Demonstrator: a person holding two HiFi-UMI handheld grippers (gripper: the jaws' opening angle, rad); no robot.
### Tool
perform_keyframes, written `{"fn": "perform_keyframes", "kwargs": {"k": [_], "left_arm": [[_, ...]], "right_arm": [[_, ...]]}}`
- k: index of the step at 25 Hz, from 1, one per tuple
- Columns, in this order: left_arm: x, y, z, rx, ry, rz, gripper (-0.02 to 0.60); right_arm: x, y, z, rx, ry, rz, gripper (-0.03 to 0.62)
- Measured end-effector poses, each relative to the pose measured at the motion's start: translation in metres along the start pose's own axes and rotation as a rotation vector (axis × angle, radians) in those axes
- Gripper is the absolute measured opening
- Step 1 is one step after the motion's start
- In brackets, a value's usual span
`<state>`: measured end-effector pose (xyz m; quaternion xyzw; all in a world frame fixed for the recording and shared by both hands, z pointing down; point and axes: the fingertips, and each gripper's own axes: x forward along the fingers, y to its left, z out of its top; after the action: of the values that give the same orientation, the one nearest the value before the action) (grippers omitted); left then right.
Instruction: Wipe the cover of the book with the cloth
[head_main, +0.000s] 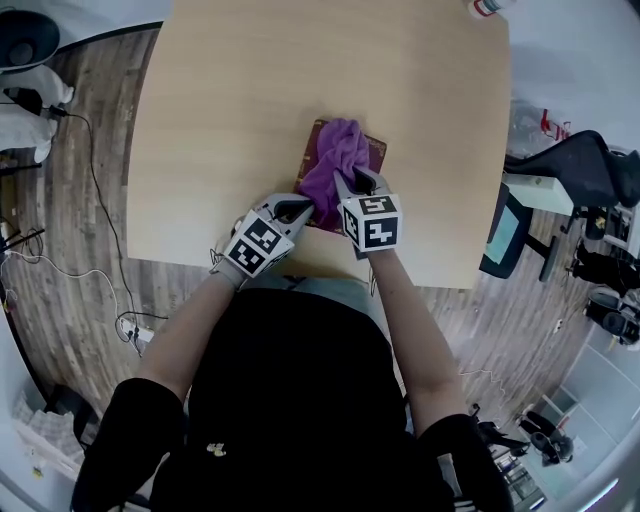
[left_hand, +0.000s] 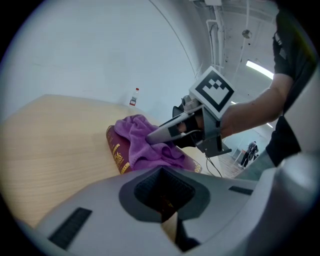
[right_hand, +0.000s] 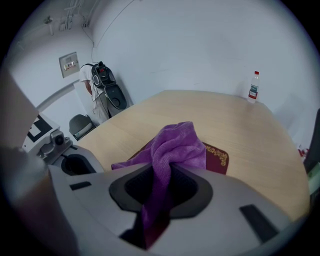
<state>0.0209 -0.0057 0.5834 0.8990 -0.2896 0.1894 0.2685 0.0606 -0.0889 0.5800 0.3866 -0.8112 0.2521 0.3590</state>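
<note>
A dark red book (head_main: 372, 154) with gold trim lies on the wooden table (head_main: 220, 120), near its front edge. A purple cloth (head_main: 335, 165) is bunched on the book's cover. My right gripper (head_main: 352, 185) is shut on the cloth's near end, and the cloth (right_hand: 177, 147) rises out of its jaws over the book (right_hand: 217, 157). My left gripper (head_main: 297, 208) is at the book's near left corner, and its jaws look shut on the book's edge. The left gripper view shows the book's spine (left_hand: 117, 150), the cloth (left_hand: 150, 147) and the right gripper (left_hand: 155, 136) pressing on it.
A small plastic bottle (head_main: 485, 7) stands at the table's far right corner. Office chairs (head_main: 580, 170) and gear stand on the floor to the right, and cables (head_main: 100, 210) run across the floor to the left. The table's left half is bare wood.
</note>
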Motion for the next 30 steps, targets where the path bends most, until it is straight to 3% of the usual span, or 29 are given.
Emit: {"fn": "perform_keyframes", "kwargs": {"k": [9, 14, 30], "left_arm": [[-0.012, -0.004, -0.004, -0.084, 0.054, -0.033, 0.02], [-0.026, -0.011, -0.02, -0.034, 0.088, -0.064, 0.02], [-0.028, -0.01, -0.021, -0.072, 0.077, -0.067, 0.02]], "right_arm": [[-0.018, 0.018, -0.029, 0.008, 0.01, 0.027, 0.094], [-0.018, 0.017, -0.029, 0.009, 0.002, 0.026, 0.094], [-0.039, 0.051, -0.06, -0.033, 0.042, 0.088, 0.095]]}}
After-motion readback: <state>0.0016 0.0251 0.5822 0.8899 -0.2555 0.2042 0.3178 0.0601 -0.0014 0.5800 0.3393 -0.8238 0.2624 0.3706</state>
